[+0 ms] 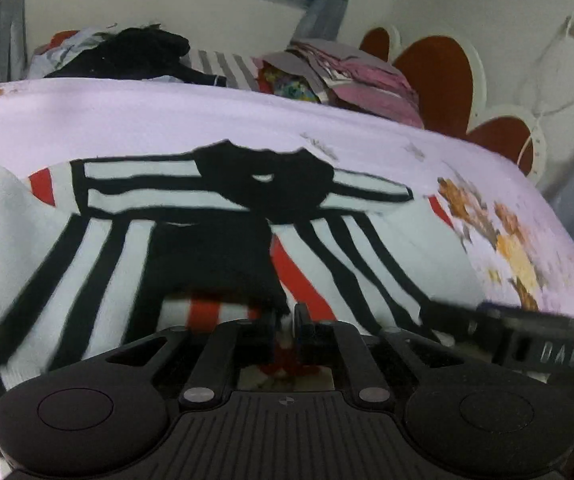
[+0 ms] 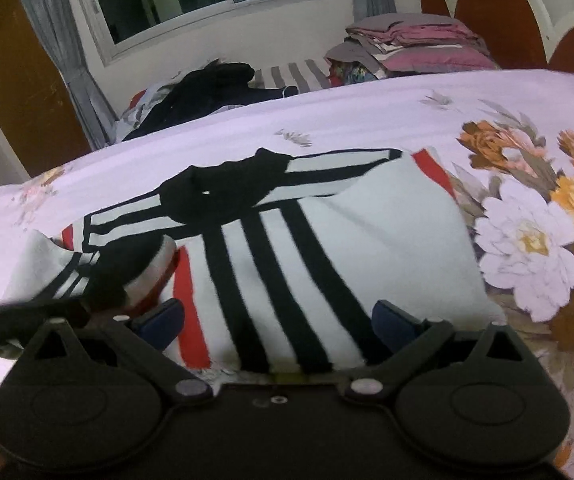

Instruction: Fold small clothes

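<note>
The striped shirt (image 2: 319, 248) is spread on the bed (image 2: 327, 112). Its hem is pinched in the left hand-held gripper (image 1: 287, 320); the right hand-held gripper (image 2: 279, 320) is held wide above it. The fold should be carried over evenly, edges aligned.

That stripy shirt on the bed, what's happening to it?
A person holding a gripper in each hand is folding the striped shirt, which lies on the flowery bedsheet. The left gripper is pinched shut on a bit of the shirt's fabric, lifting it over the shirt. The right gripper is open above the shirt's near edge, holding nothing. A stack of folded clothes sits at the far end of the bed.
</note>
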### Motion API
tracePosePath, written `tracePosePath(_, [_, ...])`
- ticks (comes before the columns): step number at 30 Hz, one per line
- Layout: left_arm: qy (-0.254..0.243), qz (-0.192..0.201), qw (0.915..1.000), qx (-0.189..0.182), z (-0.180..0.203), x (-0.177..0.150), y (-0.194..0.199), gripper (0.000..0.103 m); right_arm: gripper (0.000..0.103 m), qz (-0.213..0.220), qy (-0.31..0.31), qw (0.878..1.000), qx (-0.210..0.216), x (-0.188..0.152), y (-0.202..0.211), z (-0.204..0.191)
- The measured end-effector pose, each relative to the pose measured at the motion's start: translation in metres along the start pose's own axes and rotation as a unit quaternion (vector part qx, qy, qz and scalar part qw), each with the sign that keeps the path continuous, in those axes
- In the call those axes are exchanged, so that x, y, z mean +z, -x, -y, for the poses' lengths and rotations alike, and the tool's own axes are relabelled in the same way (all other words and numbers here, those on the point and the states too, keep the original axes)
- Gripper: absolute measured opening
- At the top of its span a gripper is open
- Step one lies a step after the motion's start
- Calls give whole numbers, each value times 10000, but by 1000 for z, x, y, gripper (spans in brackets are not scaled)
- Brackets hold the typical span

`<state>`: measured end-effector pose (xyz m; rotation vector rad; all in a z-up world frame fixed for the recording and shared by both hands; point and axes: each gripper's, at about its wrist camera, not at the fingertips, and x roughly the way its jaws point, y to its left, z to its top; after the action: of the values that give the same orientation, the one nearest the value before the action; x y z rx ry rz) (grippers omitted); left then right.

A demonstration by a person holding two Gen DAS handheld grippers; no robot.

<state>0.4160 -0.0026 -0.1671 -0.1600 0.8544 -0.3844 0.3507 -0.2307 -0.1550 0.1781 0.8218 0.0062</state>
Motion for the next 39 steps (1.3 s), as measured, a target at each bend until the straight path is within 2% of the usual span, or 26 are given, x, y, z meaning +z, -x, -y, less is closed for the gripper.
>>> tracePosePath(1, [-19,38,9999,93,0,0,4,20,100,12,-16,10000,30,0,1,2])
tracePosePath(2, [-11,87,9999,135,-3,-1,9,52,100,8,-11,10000,75,0,1,2])
tracePosePath(4, [66,364,9986,367,-11,-6,31,90,100,1,43,9999,167,0,1,-3])
tracePosePath(6, [49,660,9960,601,-19,-14,52,90,100,-9,173,9993,326,0,0,-14])
tracePosePath(12, [265,791,9852,1500,-71,-38,95,90,100,-99,848,9940,684,-6,-18,-69])
tracePosePath(16, [319,715,9773,1970,-100,-63,104,90,100,-197,1334,9896,496,-10,-41,-99])
tracePosePath(19, [312,559,9762,2073,-112,-74,95,90,99,-147,1625,9863,247,-12,-54,-112])
tracePosePath(20, [262,554,9757,2104,-112,-75,89,87,93,-110,1654,9859,240,-11,-57,-114])
tracePosePath(21, [195,560,9752,2132,-112,-75,84,83,81,-94,1665,9857,227,-10,-59,-114])
tracePosePath(22, [158,550,9757,2117,-113,-74,78,73,38,-166,1643,9861,189,-7,-63,-115])
tracePosePath(23, [193,539,9768,2061,-115,-72,73,69,21,-287,1529,9875,269,-4,-68,-113])
tracePosePath(25, [291,642,9761,2057,-117,-66,65,69,22,-375,1182,9914,425,3,-71,-106])
tracePosePath(27, [320,738,9752,2064,-116,-59,60,69,23,-372,1087,9922,483,8,-68,-101])
tracePosePath(28, [277,756,9743,2105,-115,-56,57,69,20,-307,1070,9925,507,10,-65,-99])
tracePosePath(29, [212,759,9725,2192,-116,-54,53,58,10,-187,1032,9932,497,12,-60,-94])
tracePosePath(30, [189,737,9708,2277,-118,-53,51,46,6,-112,966,9943,448,15,-56,-90])
tracePosePath(31, [262,643,9710,2289,-125,-51,48,38,6,-14,851,9957,372,18,-51,-82])
tracePosePath(33, [390,626,9719,2234,-130,-50,47,38,6,131,677,9971,316,21,-42,-66])
tracePosePath(35, [252,665,9709,2288,-126,-50,44,38,6,144,605,9979,188,19,-39,-52])
tracePosePath(39, [320,611,9731,2196,-125,-55,45,38,6,-272,356,9990,40,6,-57,-30])
